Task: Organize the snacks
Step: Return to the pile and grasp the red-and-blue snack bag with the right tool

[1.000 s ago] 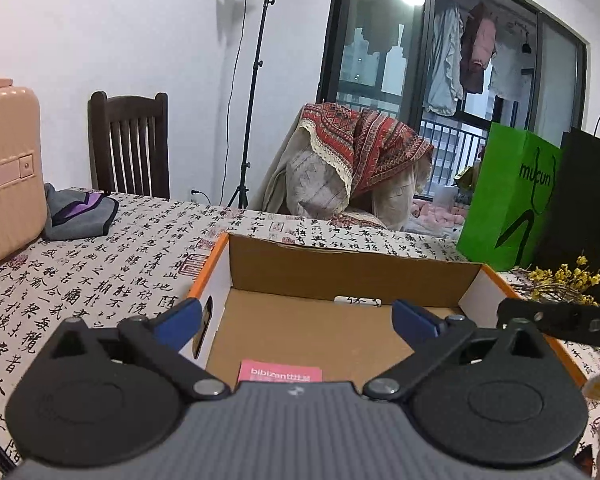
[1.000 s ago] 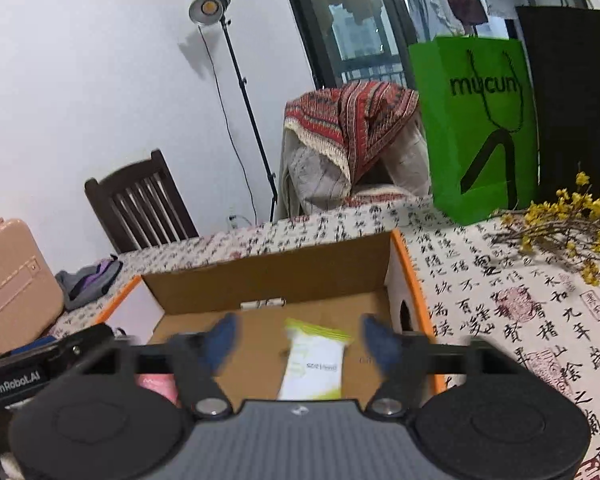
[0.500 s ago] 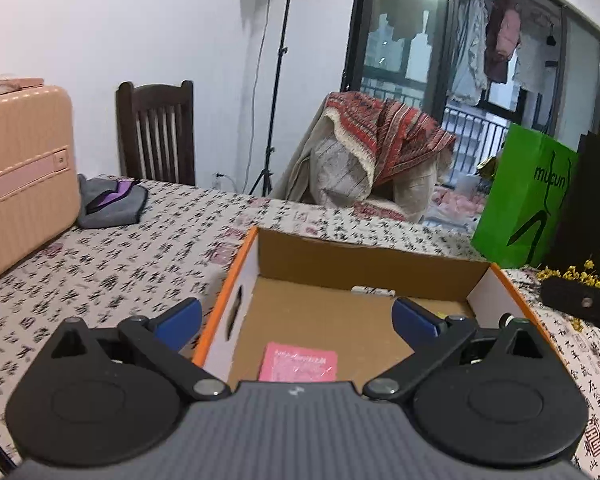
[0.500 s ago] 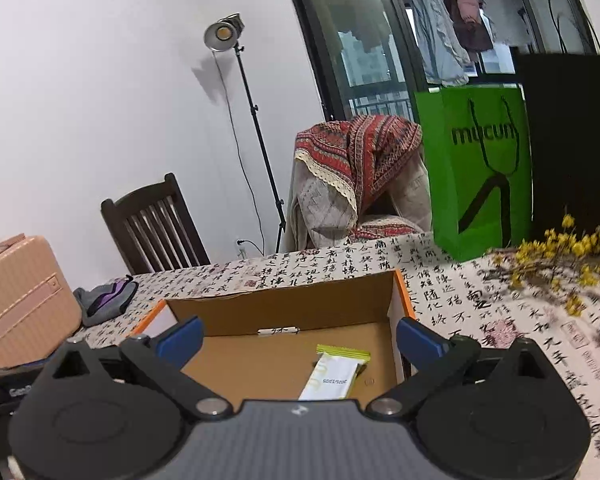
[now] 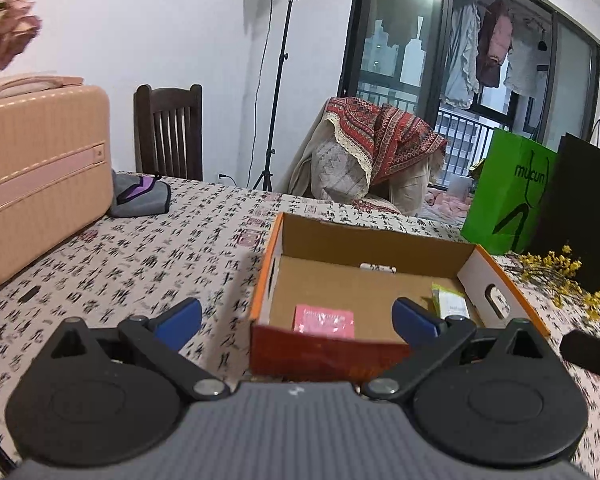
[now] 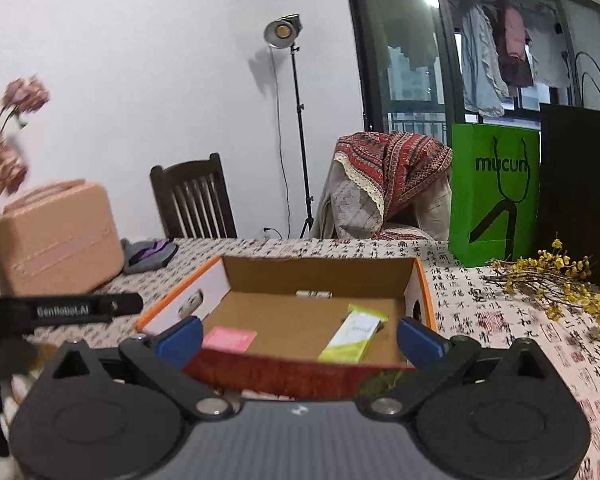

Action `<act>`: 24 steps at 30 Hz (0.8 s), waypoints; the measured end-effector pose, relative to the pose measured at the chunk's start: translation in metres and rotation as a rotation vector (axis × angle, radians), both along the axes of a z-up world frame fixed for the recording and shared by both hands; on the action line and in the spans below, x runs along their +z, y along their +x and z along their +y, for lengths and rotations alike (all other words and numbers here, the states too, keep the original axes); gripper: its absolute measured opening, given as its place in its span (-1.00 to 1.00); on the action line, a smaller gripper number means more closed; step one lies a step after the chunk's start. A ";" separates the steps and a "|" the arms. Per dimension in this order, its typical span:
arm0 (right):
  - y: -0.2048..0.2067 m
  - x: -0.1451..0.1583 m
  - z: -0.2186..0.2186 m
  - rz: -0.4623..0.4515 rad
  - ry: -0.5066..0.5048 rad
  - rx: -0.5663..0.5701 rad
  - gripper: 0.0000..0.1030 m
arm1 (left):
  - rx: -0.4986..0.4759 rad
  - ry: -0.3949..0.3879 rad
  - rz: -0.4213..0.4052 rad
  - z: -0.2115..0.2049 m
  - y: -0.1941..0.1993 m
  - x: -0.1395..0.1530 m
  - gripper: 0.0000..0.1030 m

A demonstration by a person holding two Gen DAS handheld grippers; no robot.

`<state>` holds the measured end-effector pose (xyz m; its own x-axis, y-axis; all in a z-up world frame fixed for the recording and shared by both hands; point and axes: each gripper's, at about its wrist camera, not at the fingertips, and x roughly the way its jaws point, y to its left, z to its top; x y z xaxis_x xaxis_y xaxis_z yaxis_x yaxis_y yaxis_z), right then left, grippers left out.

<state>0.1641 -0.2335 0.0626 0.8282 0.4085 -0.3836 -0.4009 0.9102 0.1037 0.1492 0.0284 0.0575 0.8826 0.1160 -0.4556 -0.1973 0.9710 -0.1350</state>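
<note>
The open cardboard box (image 5: 364, 264) with orange edges sits on the surface (image 5: 140, 264), which is covered in a cloth printed with black characters. Two snacks lie flat on the box floor — a pink packet (image 5: 324, 320) near the front wall on the left side, and a green-and-white snack bar (image 6: 354, 336) toward the right wall, lying lengthwise from front to back. The two are well apart, with bare cardboard between them.

The left gripper (image 5: 296, 316) hangs just in front of the box's front left corner, its blue-tipped fingers (image 5: 178, 316) spread wide and holding nothing. The right gripper (image 6: 298, 336) faces the box from the front, its fingers (image 6: 418, 338) likewise wide apart and empty, framing the front wall.

Behind the box to the right stands a green paper bag (image 6: 494, 192) marked "mucun", with a black bag (image 6: 580, 192) beside it; a spray of yellow dried flowers (image 6: 556, 284) lies on the cloth in front of them. Left of the box stands a pink hard case (image 5: 40, 176), and a grey and purple pouch (image 5: 140, 196) lies just beside it. Beyond the surface — behind the box — are a dark wooden chair (image 5: 168, 132), a light on a stand (image 5: 284, 80), and a chair draped with a red patterned throw (image 5: 380, 136).
</note>
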 end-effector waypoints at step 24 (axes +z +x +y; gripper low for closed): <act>-0.077 -0.058 -0.010 0.129 0.051 0.003 1.00 | -0.067 -0.051 0.056 0.026 -0.087 -0.052 1.00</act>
